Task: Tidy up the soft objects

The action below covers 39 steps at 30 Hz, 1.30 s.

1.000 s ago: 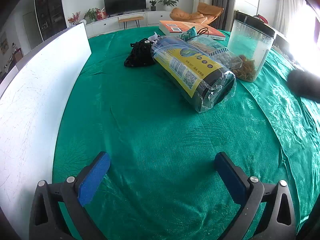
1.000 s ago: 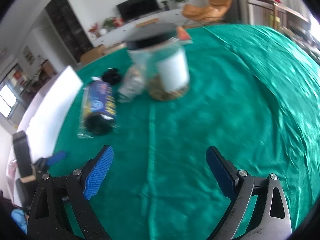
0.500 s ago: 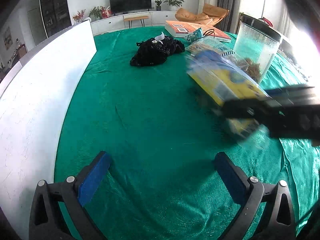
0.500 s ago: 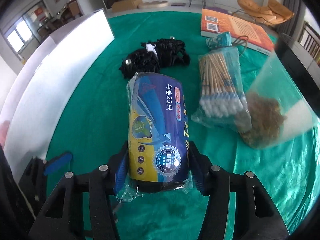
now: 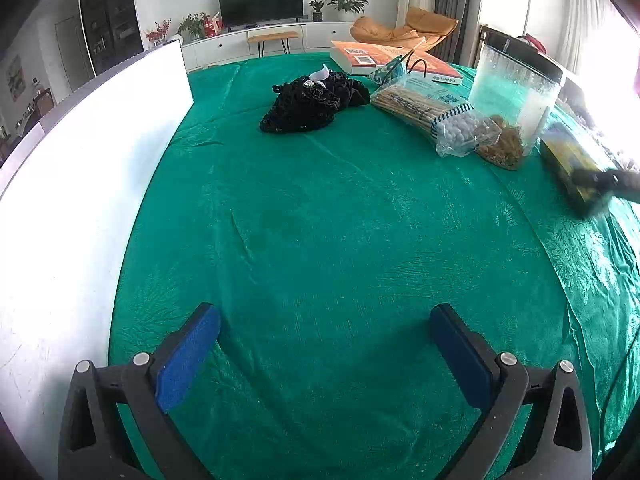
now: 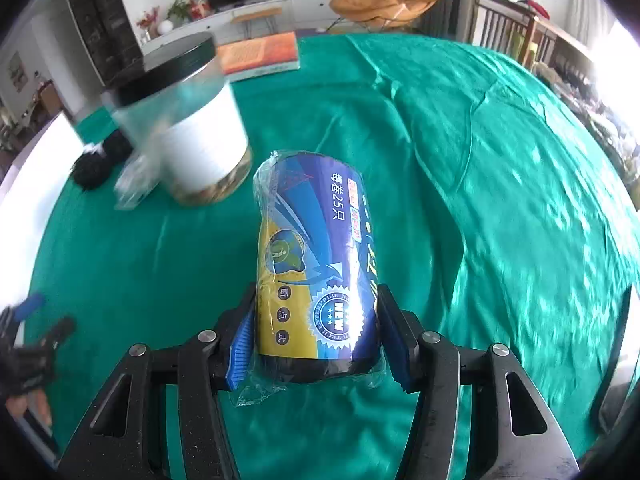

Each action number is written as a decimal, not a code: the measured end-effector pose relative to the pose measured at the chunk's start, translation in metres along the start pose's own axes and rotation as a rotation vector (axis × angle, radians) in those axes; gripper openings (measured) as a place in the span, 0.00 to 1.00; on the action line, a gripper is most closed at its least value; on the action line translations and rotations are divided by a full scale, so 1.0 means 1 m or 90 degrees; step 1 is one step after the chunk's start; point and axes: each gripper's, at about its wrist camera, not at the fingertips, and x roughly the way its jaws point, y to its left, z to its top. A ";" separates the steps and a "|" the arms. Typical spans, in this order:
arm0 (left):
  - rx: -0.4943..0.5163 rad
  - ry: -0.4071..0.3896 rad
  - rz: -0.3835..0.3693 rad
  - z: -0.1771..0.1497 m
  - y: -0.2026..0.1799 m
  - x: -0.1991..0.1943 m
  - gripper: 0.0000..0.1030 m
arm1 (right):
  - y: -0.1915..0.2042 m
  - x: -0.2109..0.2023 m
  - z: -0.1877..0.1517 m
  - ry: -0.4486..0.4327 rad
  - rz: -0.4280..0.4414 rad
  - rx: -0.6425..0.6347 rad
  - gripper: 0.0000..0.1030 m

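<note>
Your right gripper (image 6: 316,336) jaws clamp the wrapped roll (image 6: 316,264); left gripper (image 5: 324,344) jaws gape empty over the table (image 5: 320,220).

The left wrist camera is sitting just behind the left gripper (image 5: 324,356) and looking steeply down and forward over the green tablecloth (image 5: 340,232), facing the far end where a television (image 5: 260,2) is standing against the wall. The right wrist camera is looking the same downward way from behind the right gripper (image 6: 316,340), very close to the wrapped roll (image 6: 320,256) filling its centre. Both views are sharing the tablecloth, the clear jar (image 5: 514,100) (image 6: 184,128), the orange book (image 5: 394,60) (image 6: 260,56) and the black bundle (image 5: 316,102) (image 6: 100,160), and each is catching the other gripper at its edge.
</note>
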 end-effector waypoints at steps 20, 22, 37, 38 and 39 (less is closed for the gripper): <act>0.000 0.000 0.001 -0.001 -0.001 -0.001 1.00 | -0.001 -0.019 -0.069 -0.031 -0.067 0.012 0.86; 0.000 0.000 0.001 0.000 0.001 -0.001 1.00 | -0.001 -0.022 -0.073 -0.032 -0.067 0.013 0.87; 0.001 0.000 0.001 0.000 0.001 -0.001 1.00 | -0.007 -0.019 -0.071 -0.034 -0.062 0.014 0.88; 0.001 0.001 0.001 -0.001 -0.002 -0.001 1.00 | -0.007 -0.019 -0.071 -0.034 -0.062 0.014 0.88; 0.000 0.001 0.001 0.000 0.001 -0.001 1.00 | -0.007 -0.019 -0.070 -0.034 -0.063 0.014 0.88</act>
